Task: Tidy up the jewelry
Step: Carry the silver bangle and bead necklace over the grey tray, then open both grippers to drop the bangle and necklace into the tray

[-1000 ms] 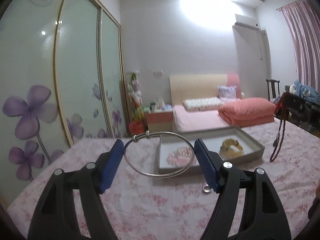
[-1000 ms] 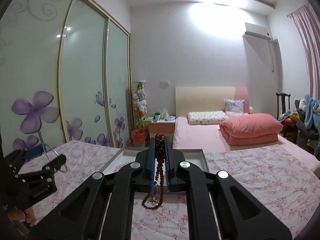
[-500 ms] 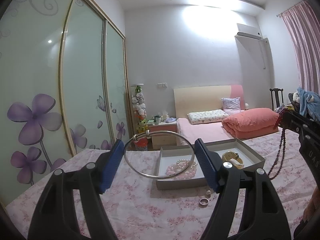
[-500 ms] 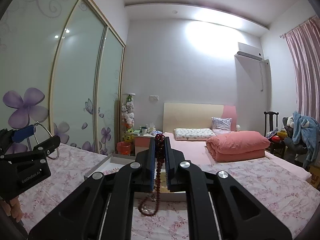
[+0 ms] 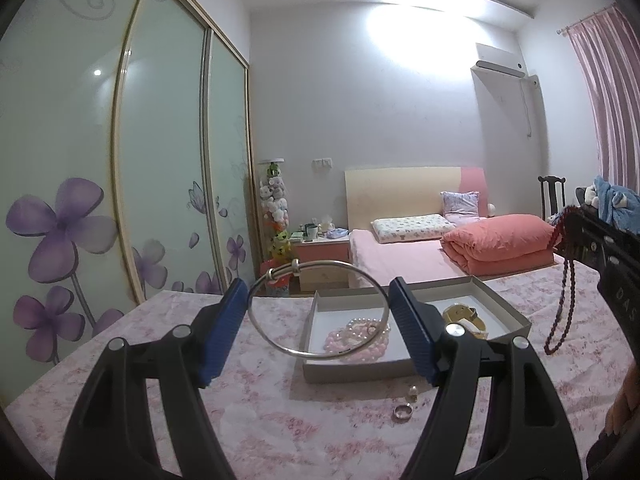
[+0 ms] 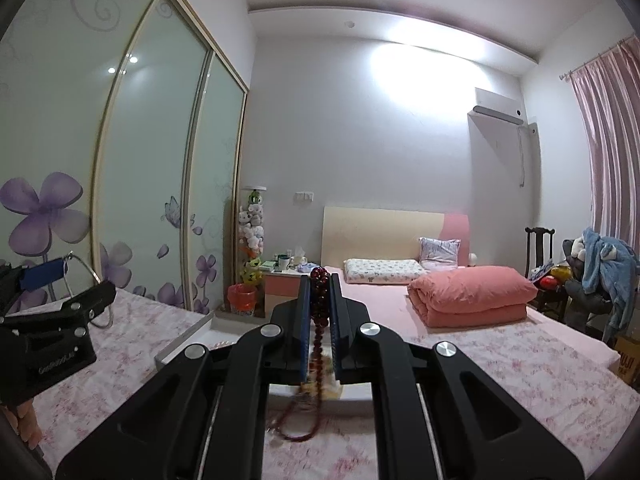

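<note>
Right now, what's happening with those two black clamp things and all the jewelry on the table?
A person is tidying jewelry with a handheld gripper in each hand. The left gripper holds a silver bangle between its blue pads, above the near edge of the grey tray. The right gripper is shut on a dark red bead necklace, which dangles over the floral tablecloth. Pink bead bracelets already lie in the tray; a small ring waits outside.

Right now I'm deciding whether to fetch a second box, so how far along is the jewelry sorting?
Partly done. Already in the grey box: a pink bead bracelet and a gold piece. In hand: the left gripper clamps a silver bangle, and the right gripper is shut on a dark red bead strand, both above the floral cloth. Left: a silver ring and a small piece beside it.
</note>
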A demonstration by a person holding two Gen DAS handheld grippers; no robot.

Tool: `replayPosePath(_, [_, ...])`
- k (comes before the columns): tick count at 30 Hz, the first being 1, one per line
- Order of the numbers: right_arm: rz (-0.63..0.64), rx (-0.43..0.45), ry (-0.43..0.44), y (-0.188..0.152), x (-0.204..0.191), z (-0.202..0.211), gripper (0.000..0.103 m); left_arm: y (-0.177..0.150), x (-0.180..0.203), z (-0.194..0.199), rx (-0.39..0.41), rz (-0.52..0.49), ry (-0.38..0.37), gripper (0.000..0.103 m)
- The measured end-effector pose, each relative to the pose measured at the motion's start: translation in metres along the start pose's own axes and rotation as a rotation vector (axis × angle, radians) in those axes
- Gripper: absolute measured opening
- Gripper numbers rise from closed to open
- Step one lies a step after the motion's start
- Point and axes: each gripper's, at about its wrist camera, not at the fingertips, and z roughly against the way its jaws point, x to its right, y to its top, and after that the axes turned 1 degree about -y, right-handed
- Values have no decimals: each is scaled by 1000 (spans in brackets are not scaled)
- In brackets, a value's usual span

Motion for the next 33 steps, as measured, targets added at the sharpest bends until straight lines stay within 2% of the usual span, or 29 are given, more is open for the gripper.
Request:
replayPosePath(8, [-73,-82,9,-9,14,-73,9,9,17,-58,-24,15,-40,71])
replayPosePath(13, [-96,-175,44,-24,15,-118,9,10,29,-114,-95,28,-71,71])
replayPosePath(20, [-219,-373,131,-50,20,-173,9,-5,36,-179,-227,51,-115,71])
replayPosePath(24, [-249,-465,167,-64,18,-183,10,-16,38,-199,-282,54,-133,71])
replayPosePath(26, [-266,-481,173,-64,18,-186,12,-21,39,-204,-299,48,-140,71])
replayPosePath(30, [-295,-467,151,-57,28,-180,28,-27,39,-214,-342,52,-166,71])
replayPosePath(33, [-296,-452,130,-52,36,-172,27,-30,39,-220,-368,49,-180,71])
